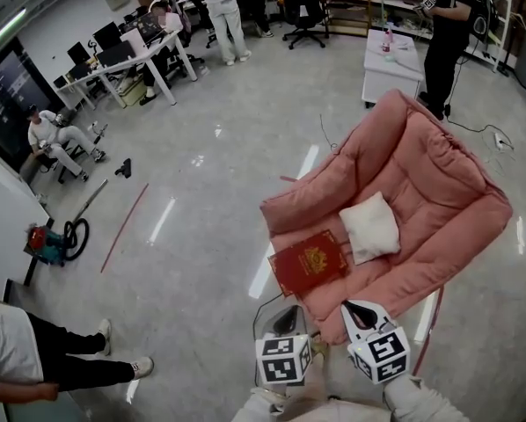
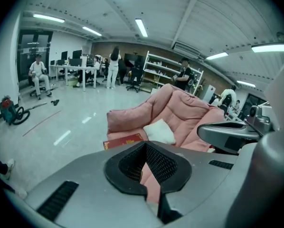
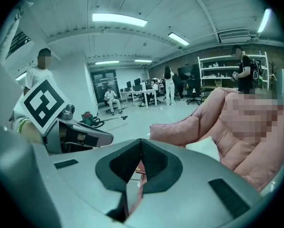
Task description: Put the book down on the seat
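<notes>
On the pink seat (image 1: 439,174) lie a red book (image 1: 309,262) and, just beside it, a white cushion (image 1: 371,227).

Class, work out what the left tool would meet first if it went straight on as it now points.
The left tool would probably meet the front edge of the pink seat, just short of the red book; depth is unclear.
</notes>
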`<state>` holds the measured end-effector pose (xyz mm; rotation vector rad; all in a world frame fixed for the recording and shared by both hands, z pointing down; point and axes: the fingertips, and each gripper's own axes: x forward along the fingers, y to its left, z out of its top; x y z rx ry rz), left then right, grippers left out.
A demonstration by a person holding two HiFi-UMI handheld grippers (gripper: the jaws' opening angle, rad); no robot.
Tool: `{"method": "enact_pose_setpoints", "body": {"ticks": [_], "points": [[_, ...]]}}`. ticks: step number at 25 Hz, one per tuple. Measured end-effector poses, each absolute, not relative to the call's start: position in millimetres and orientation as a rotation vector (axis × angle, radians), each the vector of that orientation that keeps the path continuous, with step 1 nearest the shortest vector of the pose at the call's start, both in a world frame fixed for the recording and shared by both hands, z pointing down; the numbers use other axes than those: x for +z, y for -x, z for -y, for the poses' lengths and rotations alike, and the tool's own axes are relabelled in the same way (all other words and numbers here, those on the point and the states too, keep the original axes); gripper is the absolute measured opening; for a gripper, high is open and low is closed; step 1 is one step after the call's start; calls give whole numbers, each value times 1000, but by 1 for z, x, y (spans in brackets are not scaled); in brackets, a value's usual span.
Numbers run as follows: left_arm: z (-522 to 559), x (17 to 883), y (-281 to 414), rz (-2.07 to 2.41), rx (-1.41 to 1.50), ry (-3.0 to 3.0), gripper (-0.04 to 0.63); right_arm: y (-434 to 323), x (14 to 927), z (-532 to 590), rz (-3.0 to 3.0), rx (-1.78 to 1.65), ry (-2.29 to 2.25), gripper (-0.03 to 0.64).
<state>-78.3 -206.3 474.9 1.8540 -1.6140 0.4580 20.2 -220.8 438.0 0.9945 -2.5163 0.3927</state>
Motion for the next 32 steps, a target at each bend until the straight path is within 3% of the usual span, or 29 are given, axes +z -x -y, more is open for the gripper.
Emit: {"method": "enact_pose_setpoints", "body": {"ticks": [32], "points": [[167,432,57,1590,464,-1989,6,-20,404,180,2574,319,-946,5]]}}
